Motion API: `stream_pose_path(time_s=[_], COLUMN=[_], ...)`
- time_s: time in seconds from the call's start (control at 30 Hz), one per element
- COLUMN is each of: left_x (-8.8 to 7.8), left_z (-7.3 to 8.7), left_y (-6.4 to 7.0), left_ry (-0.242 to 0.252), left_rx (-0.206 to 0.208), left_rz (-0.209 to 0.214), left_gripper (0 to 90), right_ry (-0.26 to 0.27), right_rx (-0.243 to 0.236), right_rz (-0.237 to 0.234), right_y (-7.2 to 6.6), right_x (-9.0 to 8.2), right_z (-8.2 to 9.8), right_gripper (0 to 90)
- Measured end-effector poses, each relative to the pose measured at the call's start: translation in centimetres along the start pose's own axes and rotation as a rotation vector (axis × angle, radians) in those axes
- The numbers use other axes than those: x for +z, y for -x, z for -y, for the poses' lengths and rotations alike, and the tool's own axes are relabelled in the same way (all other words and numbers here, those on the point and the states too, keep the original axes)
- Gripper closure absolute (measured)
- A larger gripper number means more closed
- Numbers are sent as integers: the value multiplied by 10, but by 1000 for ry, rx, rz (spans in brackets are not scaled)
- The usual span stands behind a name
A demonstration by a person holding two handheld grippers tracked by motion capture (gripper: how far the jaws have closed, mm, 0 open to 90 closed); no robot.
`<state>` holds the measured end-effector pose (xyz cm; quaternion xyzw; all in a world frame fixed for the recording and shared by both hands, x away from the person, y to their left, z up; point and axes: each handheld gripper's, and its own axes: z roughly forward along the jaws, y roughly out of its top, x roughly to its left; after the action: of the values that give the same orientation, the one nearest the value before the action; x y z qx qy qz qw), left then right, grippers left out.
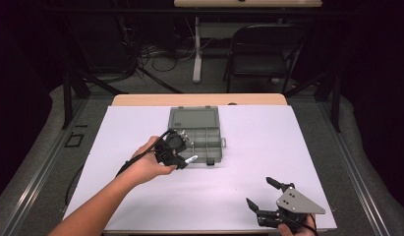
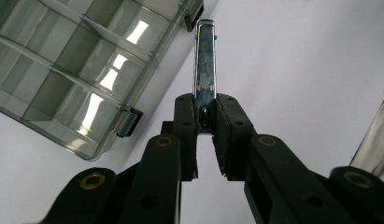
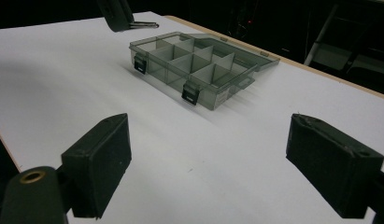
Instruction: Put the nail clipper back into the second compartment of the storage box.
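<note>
- Left gripper is up off the tabletop, just at the near edge of the compartment box. Seen from above, its tips point to the right.
- Its jaws are clamped on a small metal clip. In the left gripper view the pads pinch the clip's lower end and the shiny strip sticks out past the tips.
- In the high view the clip shows as a bright sliver beyond the left gripper, near the box's front wall and over bare white surface, not inside any compartment.
- Compartment box: grey, translucent, lid folded open flat on the far side. Dividers split it into several cells, and two dark latches hang on the front wall. From the left gripper view the cells in sight look bare, with light glinting off their floors.
- Right gripper sits at the near right of the tabletop, well apart from the box, with the grey three-cornered plate on top.
- Its jaws stand wide apart with nothing between them. The right gripper view shows only white tabletop between the two pads.
- That same view catches the left gripper and clip far off, up above the box's left end.
</note>
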<state>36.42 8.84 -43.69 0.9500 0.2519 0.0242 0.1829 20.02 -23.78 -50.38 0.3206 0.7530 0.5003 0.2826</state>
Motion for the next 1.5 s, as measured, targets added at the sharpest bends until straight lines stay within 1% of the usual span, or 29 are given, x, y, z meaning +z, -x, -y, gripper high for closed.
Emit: stream_pose_path(time_s=[0.3,0.53,0.63,0.77,0.97,1.17,1.2,1.27,1.5], left_x=[-8,-12,-14,-15,-16,-15,-14,-14,-12], left_z=[-1,-3,-5,-6,-9,-10,-11,-12,-16], left_y=[-8,-15,-21,-29,-43,-55,-57,-60,-69], left_ry=[21,35,48,65,68,79,75,85,96], left_rx=[-27,-61,-86,-132,-167,-215,-222,-240,-269], left_rz=[-1,-8,-11,-16,-26,-34,-39,-43,-54], left_gripper=[802,802,802,802,802,802,802,802,802], right_ry=[0,0,4,2,2,0,0,0,-1], right_rx=[-1,-1,-1,-1,-2,-2,-2,-2,-1], right_rz=[0,0,1,1,0,-1,-1,-2,-3], right_y=[0,0,0,0,0,0,0,0,0], right_x=[0,0,0,0,0,0,1,1,1], right_z=[0,0,0,0,0,0,0,0,1], right_gripper=[137,137,137,137,138,138,138,138,138])
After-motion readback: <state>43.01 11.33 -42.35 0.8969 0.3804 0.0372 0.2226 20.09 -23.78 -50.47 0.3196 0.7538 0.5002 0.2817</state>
